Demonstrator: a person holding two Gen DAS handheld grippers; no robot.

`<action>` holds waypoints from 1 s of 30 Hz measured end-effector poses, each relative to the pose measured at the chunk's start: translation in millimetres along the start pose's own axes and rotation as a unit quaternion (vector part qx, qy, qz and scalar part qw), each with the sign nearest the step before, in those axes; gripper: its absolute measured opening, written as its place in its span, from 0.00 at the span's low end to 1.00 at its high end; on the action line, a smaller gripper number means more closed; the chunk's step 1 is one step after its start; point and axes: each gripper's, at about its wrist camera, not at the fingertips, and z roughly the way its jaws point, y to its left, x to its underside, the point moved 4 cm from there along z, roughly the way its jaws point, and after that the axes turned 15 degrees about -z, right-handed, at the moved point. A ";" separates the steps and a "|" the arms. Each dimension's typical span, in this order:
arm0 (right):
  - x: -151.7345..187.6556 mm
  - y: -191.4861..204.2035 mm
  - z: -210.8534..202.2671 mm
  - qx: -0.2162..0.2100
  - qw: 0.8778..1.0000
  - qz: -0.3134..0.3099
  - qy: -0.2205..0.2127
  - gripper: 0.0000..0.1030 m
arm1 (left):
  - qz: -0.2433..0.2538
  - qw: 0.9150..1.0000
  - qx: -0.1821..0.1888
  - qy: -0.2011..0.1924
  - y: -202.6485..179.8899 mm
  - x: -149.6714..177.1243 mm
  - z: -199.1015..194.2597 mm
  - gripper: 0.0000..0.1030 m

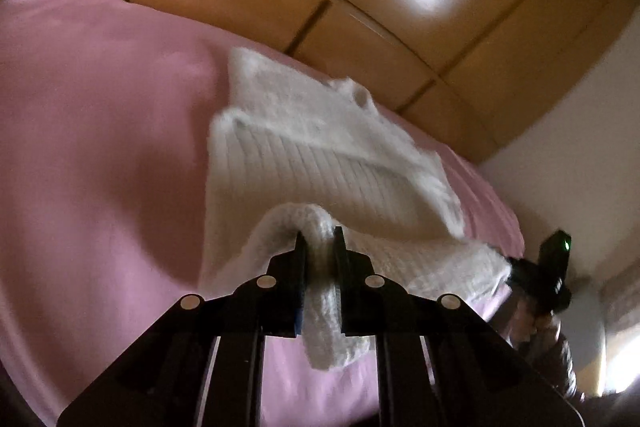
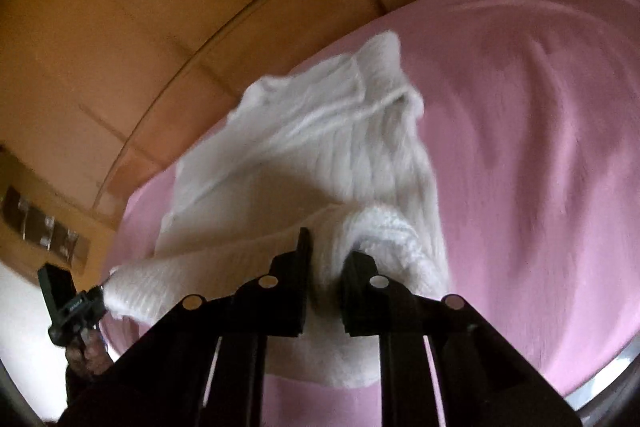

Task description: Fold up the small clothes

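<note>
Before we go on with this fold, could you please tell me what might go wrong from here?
1. The left tongs pinch only a thin rolled edge of the white knitted sweater; it may slip out mid-fold.
2. The right tongs hold a bunched wad, so the fold could land lumpy or uneven.
3. The pink sheet underneath already shows ripples; dragging the sweater could probably ruck it further and skew the fold.

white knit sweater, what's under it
A pink sheet spreads beneath the white knit sweater, whose near edge both claws, left claw and right claw, pinch. Whatever the sweater covers is hidden.
</note>
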 end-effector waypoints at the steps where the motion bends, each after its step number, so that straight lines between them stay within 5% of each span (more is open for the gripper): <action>1: -6.6 -4.5 0.9 0.002 1.000 0.000 -0.002 0.12 | -0.009 1.000 -0.005 -0.004 1.9 -8.4 5.2 0.11; 3: -22.4 -6.8 3.4 0.003 1.000 0.000 -0.016 0.20 | -0.023 0.999 -0.029 -0.024 5.2 -31.0 19.0 0.11; 4: -26.8 -11.6 -1.0 0.000 1.000 0.007 -0.026 0.46 | -0.027 0.998 -0.044 -0.034 7.6 -36.2 21.1 0.11; 6: -31.0 -19.3 -12.3 -0.006 0.998 0.028 -0.049 0.78 | -0.038 0.995 -0.072 -0.058 16.4 -51.0 20.8 0.25; 7: -30.1 -20.8 -17.5 -0.003 0.998 0.027 -0.055 0.78 | -0.044 0.995 -0.068 -0.057 19.8 -53.0 18.8 0.55; 8: -27.3 -22.4 -23.8 0.000 0.998 0.020 -0.057 0.78 | -0.060 0.995 -0.055 -0.063 27.8 -54.6 13.8 0.74; 11: -5.2 -25.2 -34.0 0.019 0.999 0.004 -0.043 0.83 | -0.080 0.994 -0.043 -0.054 49.3 -40.1 5.0 0.75; 17: 33.9 -21.6 -10.2 0.085 0.994 -0.062 0.018 0.79 | -0.050 0.998 -0.039 -0.010 70.6 11.3 7.1 0.75; 20: 27.5 -15.9 14.2 0.099 0.992 -0.070 0.015 0.64 | -0.028 0.998 -0.057 -0.023 64.0 19.8 9.3 0.75; 24: 19.5 -7.8 25.8 0.104 0.992 -0.065 0.018 0.30 | -0.040 0.997 -0.062 -0.018 53.8 18.4 15.6 0.75; 26: 18.7 -9.2 21.3 0.099 0.993 -0.054 0.017 0.18 | -0.011 0.998 -0.065 -0.007 41.7 21.5 23.0 0.41; 28: 21.9 -6.8 13.2 0.094 0.994 -0.051 0.013 0.14 | 0.020 0.996 -0.087 0.005 35.7 24.6 32.2 0.24; 30: 24.4 -6.8 5.7 0.082 0.996 -0.041 0.009 0.13 | 0.038 0.995 -0.088 0.001 32.0 29.1 31.5 0.19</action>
